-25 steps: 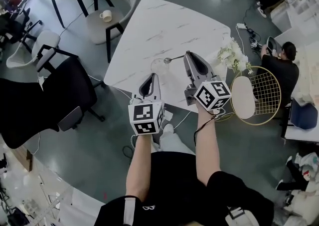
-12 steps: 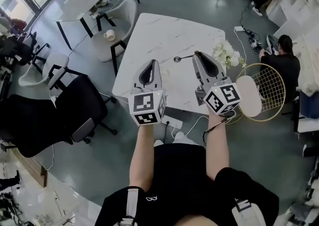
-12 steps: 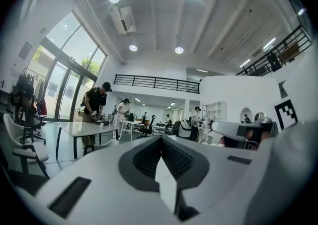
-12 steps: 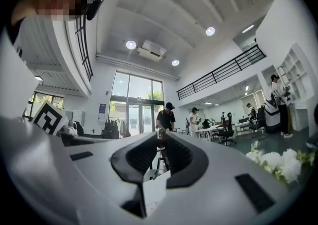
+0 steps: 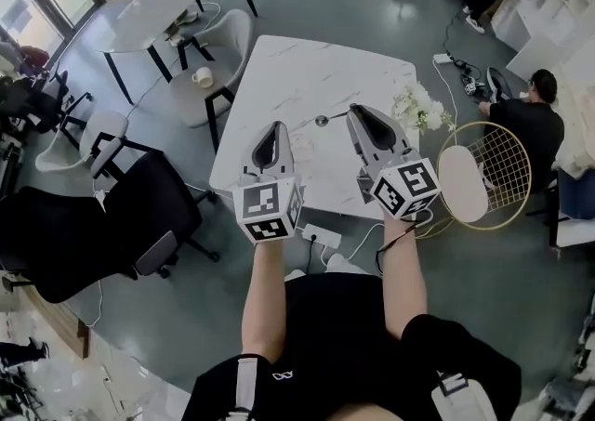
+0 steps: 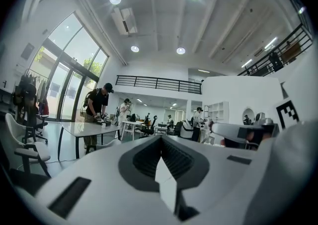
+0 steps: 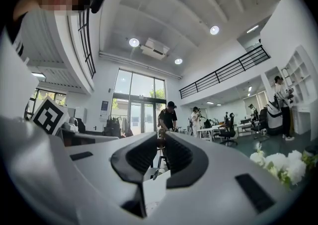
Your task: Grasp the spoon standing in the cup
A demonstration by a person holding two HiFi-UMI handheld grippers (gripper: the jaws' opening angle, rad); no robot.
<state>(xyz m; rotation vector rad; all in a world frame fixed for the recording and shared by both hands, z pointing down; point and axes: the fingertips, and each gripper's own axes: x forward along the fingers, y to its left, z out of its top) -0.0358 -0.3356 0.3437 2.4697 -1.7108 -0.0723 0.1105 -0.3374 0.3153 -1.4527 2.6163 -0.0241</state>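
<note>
Right gripper (image 5: 353, 113) clamped on the handle of the spoon (image 5: 322, 120), spoon roughly level over the table (image 5: 307, 57), bowl pointing left, left gripper (image 5: 275, 129) near, jaws pressed together on nothing, flowers (image 5: 423, 111) at the table's right edge

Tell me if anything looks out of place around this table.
A white mug sits on the seat of a chair beside the marble table, not on a tabletop. The right gripper holds the spoon sideways over the table.
</note>
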